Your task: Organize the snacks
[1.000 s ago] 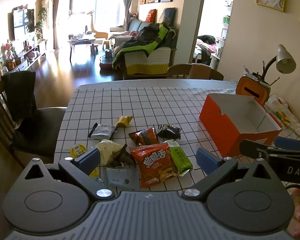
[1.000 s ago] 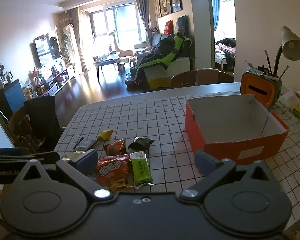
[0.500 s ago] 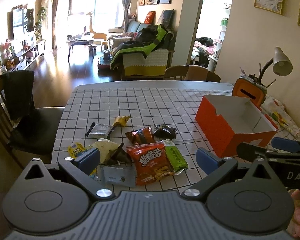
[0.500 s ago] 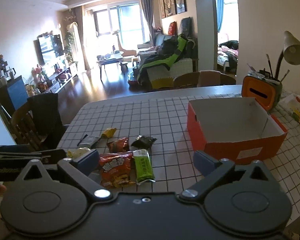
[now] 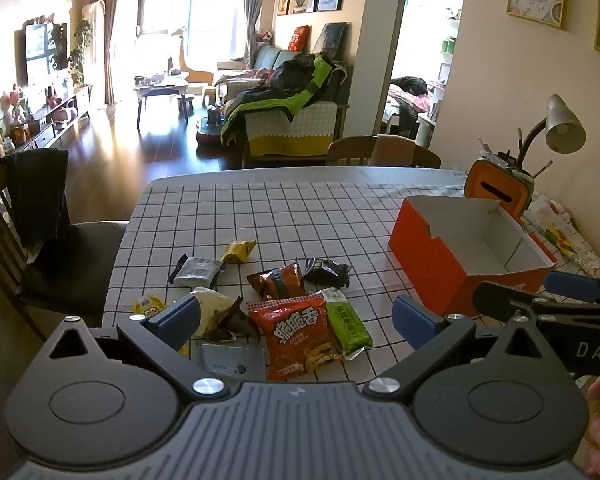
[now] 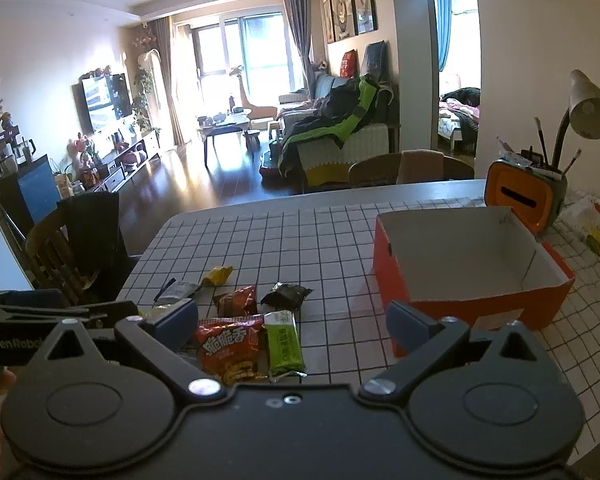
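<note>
Nothing is sorted yet, I'd say: the orange box (image 6: 472,308) at two o'clock on the worktop (image 5: 300,208) shows only bare white walls, and every snack lies loose in a heap at six o'clock. The red bag (image 5: 296,332) and green bar (image 5: 346,326) touch side by side. Both the left gripper (image 5: 296,316) and right gripper (image 6: 292,320) hover with fingers wide, holding nothing. The left gripper's body covers the heap's near edge, and a pale packet (image 5: 216,308) sits partly behind one finger. The box floor's near part is hidden.
</note>
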`<state>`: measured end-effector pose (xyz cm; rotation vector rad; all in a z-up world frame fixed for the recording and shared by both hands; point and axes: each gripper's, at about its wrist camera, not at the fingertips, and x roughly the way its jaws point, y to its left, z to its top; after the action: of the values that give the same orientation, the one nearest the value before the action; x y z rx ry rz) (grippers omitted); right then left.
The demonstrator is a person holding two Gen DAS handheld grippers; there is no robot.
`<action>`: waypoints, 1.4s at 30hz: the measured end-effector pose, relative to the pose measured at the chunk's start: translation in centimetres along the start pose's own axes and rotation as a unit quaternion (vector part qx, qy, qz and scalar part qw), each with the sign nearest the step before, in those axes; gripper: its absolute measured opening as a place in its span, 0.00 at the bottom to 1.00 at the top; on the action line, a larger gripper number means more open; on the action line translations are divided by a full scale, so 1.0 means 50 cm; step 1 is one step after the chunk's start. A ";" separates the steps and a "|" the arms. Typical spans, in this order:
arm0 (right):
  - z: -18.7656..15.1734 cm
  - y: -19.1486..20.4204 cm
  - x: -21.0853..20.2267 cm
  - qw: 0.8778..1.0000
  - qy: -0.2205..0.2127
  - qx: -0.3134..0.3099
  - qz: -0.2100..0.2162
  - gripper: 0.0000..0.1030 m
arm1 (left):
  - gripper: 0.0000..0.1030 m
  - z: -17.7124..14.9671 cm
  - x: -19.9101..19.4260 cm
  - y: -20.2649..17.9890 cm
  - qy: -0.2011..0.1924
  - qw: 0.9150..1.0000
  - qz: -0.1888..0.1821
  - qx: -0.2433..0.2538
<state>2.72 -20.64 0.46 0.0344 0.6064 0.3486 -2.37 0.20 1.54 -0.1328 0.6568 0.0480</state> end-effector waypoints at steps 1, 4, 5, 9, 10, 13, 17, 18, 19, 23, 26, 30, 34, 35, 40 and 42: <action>0.001 -0.001 0.001 1.000 0.001 0.000 0.000 0.98 | 1.00 0.000 0.000 0.000 -0.001 1.000 -0.001 0.000; 0.002 -0.003 -0.001 1.000 0.002 0.000 -0.001 0.98 | 1.00 0.003 0.003 -0.004 0.000 1.000 -0.003 -0.001; 0.004 -0.005 0.000 1.000 0.002 -0.001 -0.001 0.98 | 1.00 0.004 0.004 -0.004 0.000 1.000 -0.003 0.000; 0.006 -0.007 -0.002 1.000 0.002 -0.001 -0.002 0.98 | 1.00 0.003 0.008 -0.003 0.002 1.000 -0.005 0.001; 0.007 -0.009 -0.001 1.000 0.002 -0.001 -0.003 0.98 | 1.00 0.002 0.008 -0.002 0.003 1.000 -0.005 0.002; 0.007 -0.010 -0.001 1.000 0.001 -0.001 -0.003 0.98 | 1.00 0.002 0.008 -0.002 0.002 1.000 -0.005 0.002; 0.007 -0.013 0.000 1.000 0.002 -0.001 -0.003 0.98 | 1.00 0.001 0.009 0.000 0.005 1.000 -0.005 0.002; 0.006 -0.012 -0.001 1.000 0.003 -0.001 -0.003 0.98 | 1.00 0.000 0.009 0.002 0.005 1.000 -0.006 0.002; 0.006 -0.012 0.000 1.000 0.003 0.000 -0.004 0.98 | 1.00 -0.001 0.009 0.003 0.006 1.000 -0.006 0.003; 0.004 -0.011 0.000 1.000 0.002 0.002 -0.005 0.98 | 1.00 -0.004 0.008 0.009 0.006 1.000 -0.005 0.007; 0.001 0.003 0.007 1.000 0.002 -0.002 -0.002 0.98 | 1.00 -0.007 0.009 0.020 0.008 1.000 -0.001 0.002; -0.001 0.017 0.019 1.000 0.004 -0.011 0.003 0.98 | 1.00 -0.008 0.014 0.030 0.009 1.000 0.003 -0.004; 0.002 0.025 0.032 1.000 0.007 -0.022 0.005 0.98 | 1.00 -0.008 0.028 0.039 0.015 1.000 0.004 -0.011; 0.002 0.027 0.037 1.000 0.008 -0.024 0.005 0.98 | 1.00 -0.008 0.032 0.041 0.018 1.000 0.007 -0.012; 0.002 0.028 0.079 0.999 0.025 -0.026 0.015 0.98 | 1.00 -0.017 0.064 0.065 0.039 0.999 0.018 -0.023; -0.002 0.025 0.105 0.999 0.038 -0.031 0.019 0.96 | 1.00 -0.024 0.081 0.080 0.052 0.998 0.025 -0.032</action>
<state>6.29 -17.75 -2.37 -0.0269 0.6696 0.4063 -0.25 4.01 -2.31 -0.1803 0.7620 0.1114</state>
